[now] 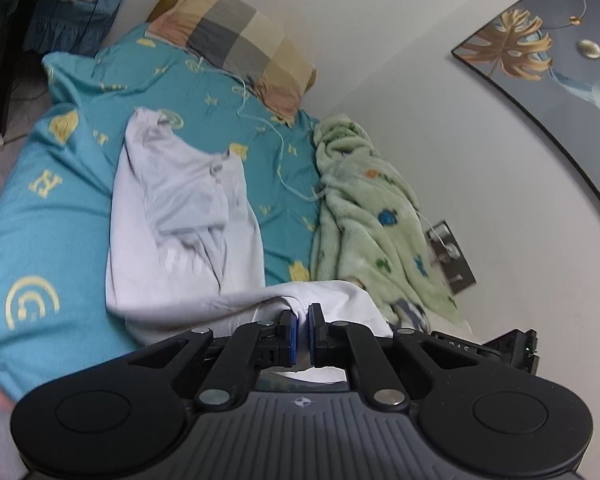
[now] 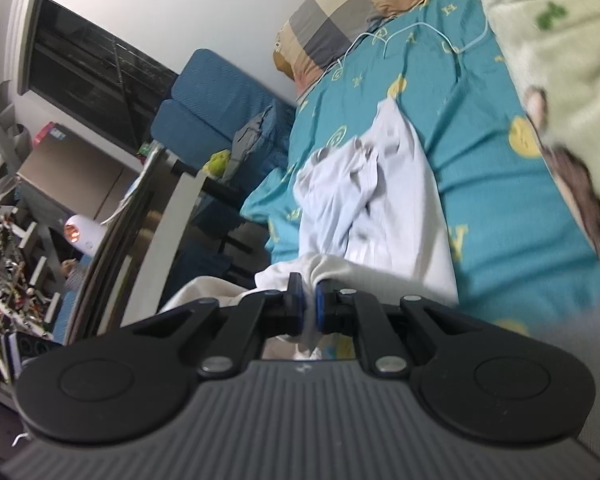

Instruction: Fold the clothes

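Two black two-finger grippers each pinch the near hem of a pale lilac-white cotton garment (image 1: 180, 216) that lies lengthwise on the bed's teal sheet printed with yellow motifs (image 1: 36, 208). At left, the left gripper (image 1: 302, 322) has its blue-padded jaws closed on a bunched fold of the cloth, pointing down the bed toward a checked beige-and-grey pillow (image 1: 236, 36). At right, the right gripper (image 2: 307, 304) clamps the opposite corner of the hem, tilted downward likewise. The garment's far end lies crumpled, a sleeve tucked over itself. The step appears to be the first fold or a straightening lift; next, both corners would likely need carrying together up toward the collar, clear of the mint-green fleece blanket (image 1: 364, 208).
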### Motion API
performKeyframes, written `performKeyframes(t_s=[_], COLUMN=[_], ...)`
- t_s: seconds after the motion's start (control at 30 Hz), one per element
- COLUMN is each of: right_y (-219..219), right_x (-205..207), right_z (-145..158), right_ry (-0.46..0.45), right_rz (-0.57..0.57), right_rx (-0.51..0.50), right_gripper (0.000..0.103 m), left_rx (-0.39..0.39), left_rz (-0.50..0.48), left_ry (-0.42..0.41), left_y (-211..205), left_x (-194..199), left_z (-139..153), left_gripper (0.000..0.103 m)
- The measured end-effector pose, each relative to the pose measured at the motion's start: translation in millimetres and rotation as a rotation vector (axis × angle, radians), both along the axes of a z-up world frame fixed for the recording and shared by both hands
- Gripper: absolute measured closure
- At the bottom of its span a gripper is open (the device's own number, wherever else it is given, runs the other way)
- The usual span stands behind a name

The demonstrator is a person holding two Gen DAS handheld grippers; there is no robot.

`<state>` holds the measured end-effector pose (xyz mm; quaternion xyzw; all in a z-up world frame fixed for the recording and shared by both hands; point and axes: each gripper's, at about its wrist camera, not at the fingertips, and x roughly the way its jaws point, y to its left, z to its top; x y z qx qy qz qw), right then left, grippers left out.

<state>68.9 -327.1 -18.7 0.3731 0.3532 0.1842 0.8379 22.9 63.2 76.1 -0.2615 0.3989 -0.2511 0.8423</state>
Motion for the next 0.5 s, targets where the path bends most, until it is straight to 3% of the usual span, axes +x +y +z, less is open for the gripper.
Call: performKeyframes(t_s=[0.23, 0.5], right_y=[15.4, 32.7], right_x=[97.4, 179.8], right_z=[-21.1, -80.5], right_ry=[0.019, 0.056], right_rz=[-0.019, -0.018], right_rx=[-0.089, -0.239], right_gripper=[0.093, 0.093], left_rx=[0.043, 0.174], left_rz=[0.071, 0.104], left_ry=[-0.027, 0.029], left_y=[-0.6, -7.8], left_x=[106.0, 207.0], left_z=[-38.8, -128.2], left_gripper=[0.096, 0.096])
